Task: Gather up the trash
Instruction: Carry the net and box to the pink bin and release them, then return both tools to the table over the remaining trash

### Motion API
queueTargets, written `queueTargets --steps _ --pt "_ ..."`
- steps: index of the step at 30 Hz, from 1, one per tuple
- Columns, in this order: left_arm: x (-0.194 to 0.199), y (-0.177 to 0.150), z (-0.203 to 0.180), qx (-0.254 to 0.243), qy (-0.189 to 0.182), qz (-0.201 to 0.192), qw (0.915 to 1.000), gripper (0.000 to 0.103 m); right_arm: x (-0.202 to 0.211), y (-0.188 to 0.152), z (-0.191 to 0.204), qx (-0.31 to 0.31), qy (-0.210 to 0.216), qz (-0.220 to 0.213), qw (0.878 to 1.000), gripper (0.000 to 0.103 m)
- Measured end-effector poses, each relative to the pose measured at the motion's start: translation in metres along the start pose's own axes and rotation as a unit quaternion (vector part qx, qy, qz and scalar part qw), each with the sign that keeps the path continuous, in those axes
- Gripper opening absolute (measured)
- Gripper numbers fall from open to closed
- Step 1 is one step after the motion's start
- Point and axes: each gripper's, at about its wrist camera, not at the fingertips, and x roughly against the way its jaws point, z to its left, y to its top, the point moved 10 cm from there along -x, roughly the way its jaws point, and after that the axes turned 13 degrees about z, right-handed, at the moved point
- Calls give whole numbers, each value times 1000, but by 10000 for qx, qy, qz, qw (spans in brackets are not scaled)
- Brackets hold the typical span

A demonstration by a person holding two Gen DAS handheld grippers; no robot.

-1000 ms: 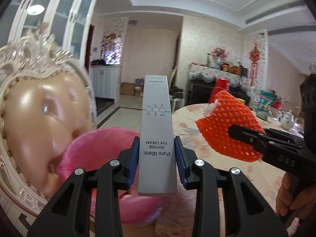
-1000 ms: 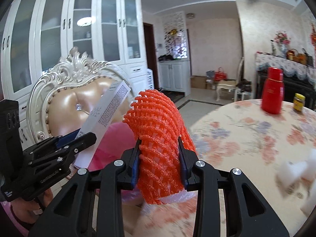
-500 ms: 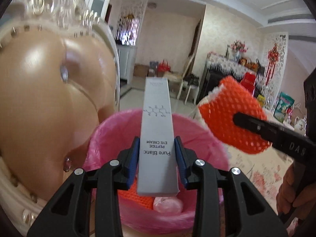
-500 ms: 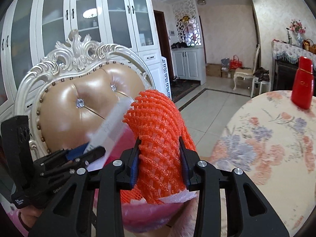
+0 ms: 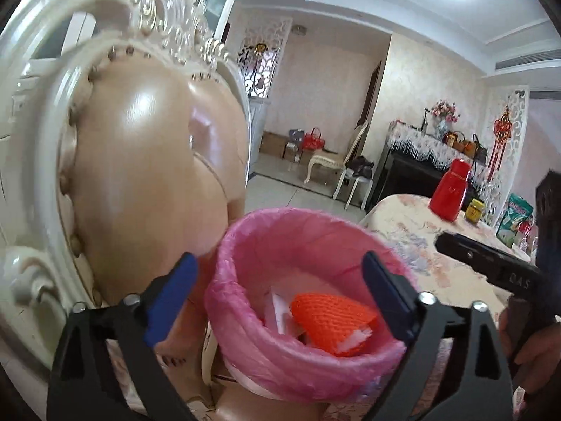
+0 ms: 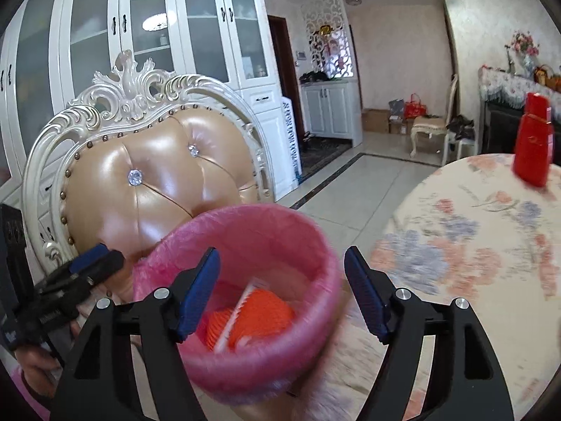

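A bin lined with a pink bag (image 5: 245,245) stands on the chair seat; it also shows in the right wrist view (image 6: 315,238). Inside lie the orange foam net (image 5: 329,319) and a pale box (image 5: 280,312); the net (image 6: 259,312) and the box (image 6: 242,305) show in the right wrist view too. My left gripper (image 5: 277,301) is open and empty above the bin. My right gripper (image 6: 282,291) is open and empty over the bin's near rim. The right gripper also shows at the right of the left wrist view (image 5: 452,242).
An ornate white chair with a tan padded back (image 6: 154,175) rises just behind the bin. The round table with a floral cloth (image 6: 484,238) is to the right, with a red bottle (image 6: 533,144) on it. White glass-door cabinets (image 6: 140,24) stand behind.
Both grippers opened. The eye cream box left my left gripper and the orange net left my right gripper; both now lie in the pink bin.
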Motion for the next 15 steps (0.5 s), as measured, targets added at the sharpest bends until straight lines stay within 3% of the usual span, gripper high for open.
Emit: queueTargets --steps 5,8,15 --pt "12 0 -48 -294 -297 -104 9991 98 53 -28 -43 -240 -418 -116 9988 70" --pt "10 -6 -96 -629 -590 -68 9963 98 88 -45 -75 -464 -772 -228 9957 74" --pt "2 -36 -235 -1348 -1590 240 9777 98 174 -100 -165 -1080 -1735 -435 9779 79"
